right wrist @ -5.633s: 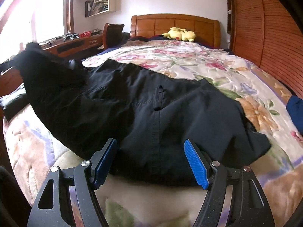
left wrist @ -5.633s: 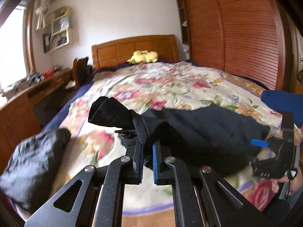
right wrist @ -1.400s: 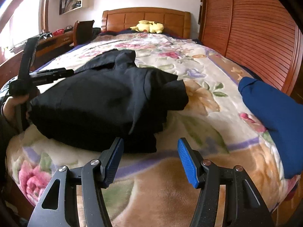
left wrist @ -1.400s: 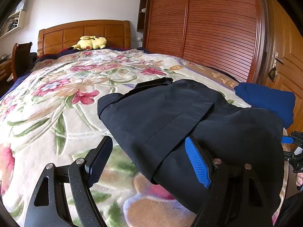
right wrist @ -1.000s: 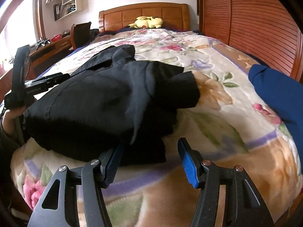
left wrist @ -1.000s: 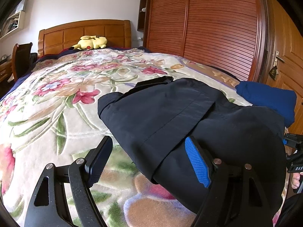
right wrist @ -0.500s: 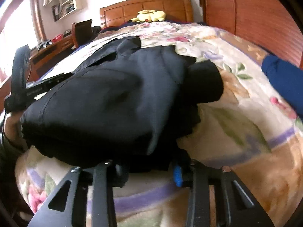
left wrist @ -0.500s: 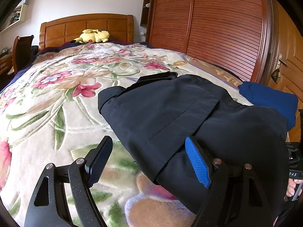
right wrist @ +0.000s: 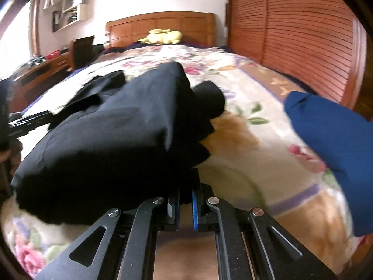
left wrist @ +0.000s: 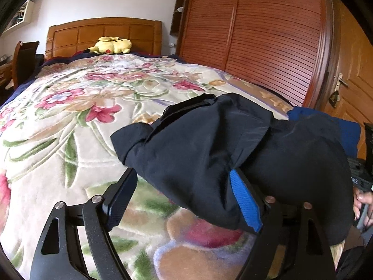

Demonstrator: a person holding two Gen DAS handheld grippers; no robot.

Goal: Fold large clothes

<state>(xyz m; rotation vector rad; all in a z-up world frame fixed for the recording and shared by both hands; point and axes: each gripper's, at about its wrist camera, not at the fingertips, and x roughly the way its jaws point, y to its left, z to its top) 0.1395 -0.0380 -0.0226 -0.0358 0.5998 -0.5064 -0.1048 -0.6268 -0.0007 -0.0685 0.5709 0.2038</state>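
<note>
A black garment (left wrist: 209, 144) lies folded in a heap on the floral bedspread (left wrist: 70, 121). My left gripper (left wrist: 184, 186) stands wide, its jaws opening a little more. The garment's near corner hangs between the fingers, and the pads do not press it. My right gripper (right wrist: 185, 198) is closing on the near edge of the black garment (right wrist: 112, 144), with a fold of cloth pinched between its pads. In the right wrist view the left gripper (right wrist: 23, 121) and a hand show at the far left edge. A hand (left wrist: 361, 200) shows at the right edge of the left wrist view.
A folded blue garment (right wrist: 331, 135) lies at the bed's right side, next to the black one. A yellow plush toy (left wrist: 112, 45) sits by the wooden headboard (left wrist: 105, 35). Louvred wardrobe doors (left wrist: 268, 46) run along the right. A desk and chair (right wrist: 79, 51) stand at the left.
The right gripper has moved in under the black garment's near edge and closed on it, and the cloth has bunched up. The left gripper has stayed put.
</note>
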